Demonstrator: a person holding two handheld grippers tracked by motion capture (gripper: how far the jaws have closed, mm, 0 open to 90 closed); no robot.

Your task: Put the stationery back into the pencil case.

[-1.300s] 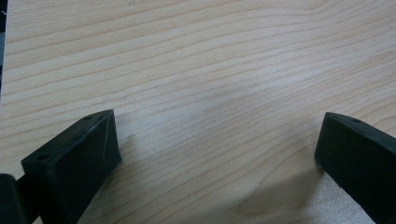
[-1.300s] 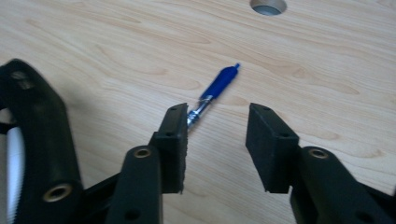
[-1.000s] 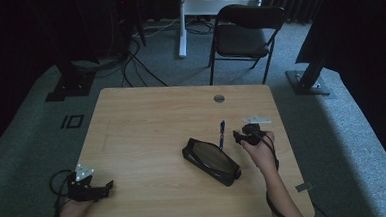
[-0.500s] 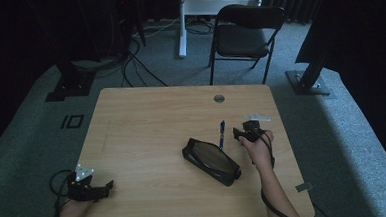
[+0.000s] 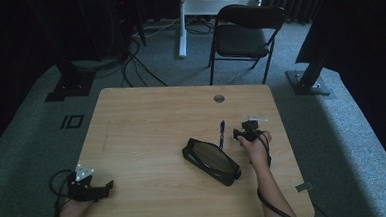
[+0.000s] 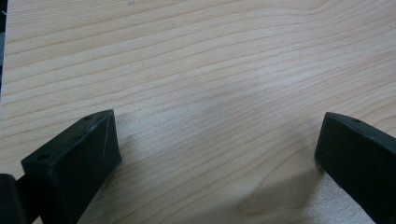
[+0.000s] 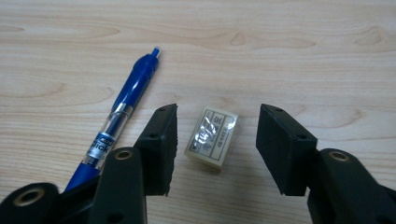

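Eraser (image 7: 212, 136): small, whitish, rectangular, wrapped in clear film with printed characters. Lies flat on the wooden table (image 5: 147, 126), between the two jaws of the right gripper (image 7: 215, 147), touched by neither; a gap shows on each side.

Right gripper (image 5: 246, 132): jaws apart and lowered over the eraser. They have just been opening and then closing a little, the eraser between them throughout, not clamped. Held by the person's right hand (image 5: 255, 148) near the table's right edge.

Pen (image 7: 119, 121): blue retractable ballpoint with a clear barrel section, lying on the table just beside the gripper's left-hand jaw in the right gripper view, near the eraser but not touching it. In the high view the pen (image 5: 222, 133) lies between gripper and case.

Case (image 5: 211, 160): dark, flat, elongated pouch, lying diagonally near the pen.

Left gripper (image 5: 87, 186): at the near left corner of the table, well apart from the other items; jaws wide apart, bare wood between them.
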